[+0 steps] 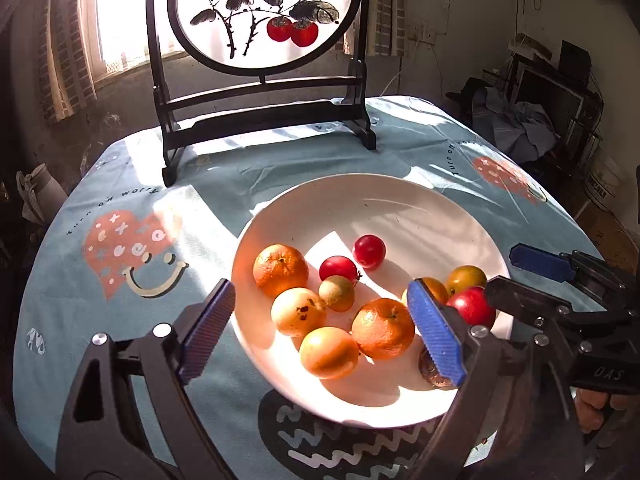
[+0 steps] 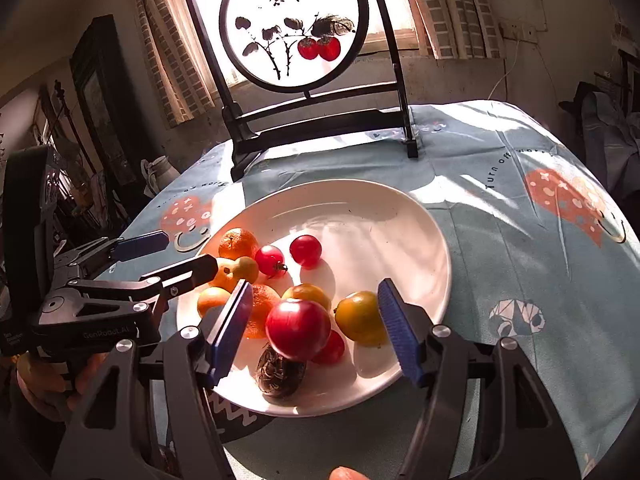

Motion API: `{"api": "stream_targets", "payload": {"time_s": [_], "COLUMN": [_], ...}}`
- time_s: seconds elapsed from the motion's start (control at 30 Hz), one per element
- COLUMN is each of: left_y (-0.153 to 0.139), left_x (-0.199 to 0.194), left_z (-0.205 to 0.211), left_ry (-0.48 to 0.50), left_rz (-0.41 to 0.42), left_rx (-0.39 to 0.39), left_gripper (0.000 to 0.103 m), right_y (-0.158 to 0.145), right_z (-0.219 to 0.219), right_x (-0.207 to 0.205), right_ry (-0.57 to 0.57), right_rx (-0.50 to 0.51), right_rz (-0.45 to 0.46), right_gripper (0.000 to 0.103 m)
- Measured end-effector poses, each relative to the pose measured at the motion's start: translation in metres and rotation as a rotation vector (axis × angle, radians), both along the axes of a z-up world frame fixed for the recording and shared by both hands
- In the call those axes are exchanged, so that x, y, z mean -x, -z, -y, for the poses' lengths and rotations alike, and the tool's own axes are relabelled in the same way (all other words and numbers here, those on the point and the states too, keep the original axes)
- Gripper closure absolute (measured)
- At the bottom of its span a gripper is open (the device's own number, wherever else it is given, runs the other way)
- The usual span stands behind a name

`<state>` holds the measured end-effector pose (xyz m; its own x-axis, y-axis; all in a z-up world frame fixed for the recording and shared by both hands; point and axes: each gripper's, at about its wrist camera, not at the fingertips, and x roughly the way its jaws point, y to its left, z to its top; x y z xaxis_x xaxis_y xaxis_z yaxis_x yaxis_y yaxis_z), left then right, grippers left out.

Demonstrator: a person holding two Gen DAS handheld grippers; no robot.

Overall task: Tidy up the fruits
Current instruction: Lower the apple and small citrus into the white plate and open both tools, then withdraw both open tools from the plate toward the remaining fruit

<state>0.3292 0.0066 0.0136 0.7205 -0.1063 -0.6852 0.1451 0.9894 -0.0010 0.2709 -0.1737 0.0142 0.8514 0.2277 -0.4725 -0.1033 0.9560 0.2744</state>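
A white plate on the table holds several fruits: oranges, small red fruits, yellow-green ones, a red apple and a dark brown wrinkled fruit. My left gripper is open, its jaws wide over the plate's near left side, empty. My right gripper is open, its jaws on either side of the red apple and not touching it. Each gripper shows in the other's view, the right one and the left one.
A black wooden stand with a round painted screen stands at the table's far side. The blue patterned tablecloth covers the round table. A white jug stands off the table to the left.
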Motion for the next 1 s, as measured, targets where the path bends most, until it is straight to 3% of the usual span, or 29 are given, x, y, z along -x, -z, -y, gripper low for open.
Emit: {"api": "stream_targets", "payload": {"time_s": [0.13, 0.37, 0.5, 0.77, 1.0], "left_y": [-0.005, 0.013, 0.026, 0.035, 0.037], "left_x": [0.024, 0.069, 0.087, 0.112, 0.118], "left_z": [-0.011, -0.026, -0.034, -0.060, -0.069], "left_ry": [0.000, -0.004, -0.018, -0.060, -0.084], "left_rz": [0.002, -0.011, -0.037, -0.049, -0.055], "left_rx": [0.029, 0.051, 0.039, 0.099, 0.119], "left_gripper": [0.011, 0.010, 0.010, 0.008, 0.008], "right_y": [-0.003, 0.005, 0.014, 0.039, 0.054], "right_z": [-0.008, -0.017, -0.022, -0.050, -0.066], "right_x": [0.022, 0.044, 0.057, 0.081, 0.081], "right_ry": [-0.022, -0.054, -0.126, -0.371, -0.434], "right_rx": [0.011, 0.016, 0.000, 0.029, 0.057], "right_rz": [0.036, 0.032, 0.006, -0.119, -0.182], "right_gripper": [0.038, 0.038, 0.038, 0.037, 0.038]}}
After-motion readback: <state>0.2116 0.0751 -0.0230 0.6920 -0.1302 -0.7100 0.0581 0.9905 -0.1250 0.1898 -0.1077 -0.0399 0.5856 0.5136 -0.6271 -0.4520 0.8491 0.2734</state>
